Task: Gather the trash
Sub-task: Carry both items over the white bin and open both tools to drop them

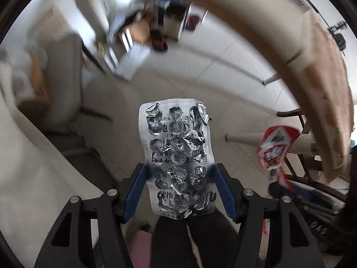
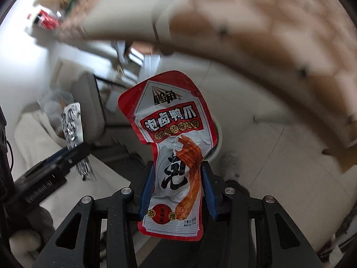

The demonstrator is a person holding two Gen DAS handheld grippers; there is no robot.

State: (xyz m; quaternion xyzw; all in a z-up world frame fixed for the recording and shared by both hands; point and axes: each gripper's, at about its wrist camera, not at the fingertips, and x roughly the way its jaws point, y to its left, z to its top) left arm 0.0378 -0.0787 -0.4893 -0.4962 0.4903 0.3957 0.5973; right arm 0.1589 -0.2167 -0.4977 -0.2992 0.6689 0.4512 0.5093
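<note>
My left gripper (image 1: 180, 178) is shut on an empty silver blister pack (image 1: 176, 143), held upright in the air between its blue pads. My right gripper (image 2: 177, 178) is shut on a red and white snack wrapper (image 2: 171, 134) with a duck-foot picture, also held upright. In the left wrist view the wrapper (image 1: 275, 147) and right gripper show at the right. In the right wrist view the blister pack (image 2: 72, 122) and left gripper (image 2: 73, 154) show at the left. Both are held over a pale tiled floor.
A beige table edge (image 1: 279, 33) curves overhead at the right, with its wooden underside (image 2: 279, 33) above the right gripper. A round white bin rim (image 2: 217, 138) shows behind the wrapper. A pale sofa (image 2: 33, 134) stands at the left. Clutter (image 1: 169, 26) lies on the far floor.
</note>
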